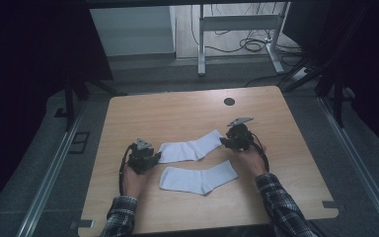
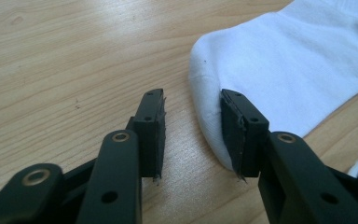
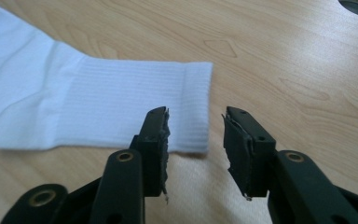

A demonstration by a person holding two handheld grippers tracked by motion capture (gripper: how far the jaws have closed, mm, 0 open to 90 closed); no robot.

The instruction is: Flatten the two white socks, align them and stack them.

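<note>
Both grippers are working the far sock (image 1: 192,147), the one lying farther from the person than its twin, the near sock (image 1: 200,179), on the wooden table (image 1: 177,113). The left gripper (image 1: 148,159) is sitting at the far sock's toe, and in the left gripper view its jaws are standing partly apart, one pad (image 2: 240,133) already against the rounded toe (image 2: 209,102), the other over bare wood. The right gripper (image 1: 225,140) is hovering at the far sock's ribbed cuff (image 3: 193,107), jaws apart too, holding nothing, the cuff's corner lying just ahead of the gap.

To do this pinch well, I'd say each gripper needs to be sliding a touch further over the far sock, so cloth is lying between both pads before closing. Staying low and catching both layers looks wise; a grab at the very edge risks slipping off.

The far sock itself is plain white, lying flat and slightly bent at the heel, smooth at the foot, finely ribbed at the cuff, with one tiny dark speck near the toe.
</note>
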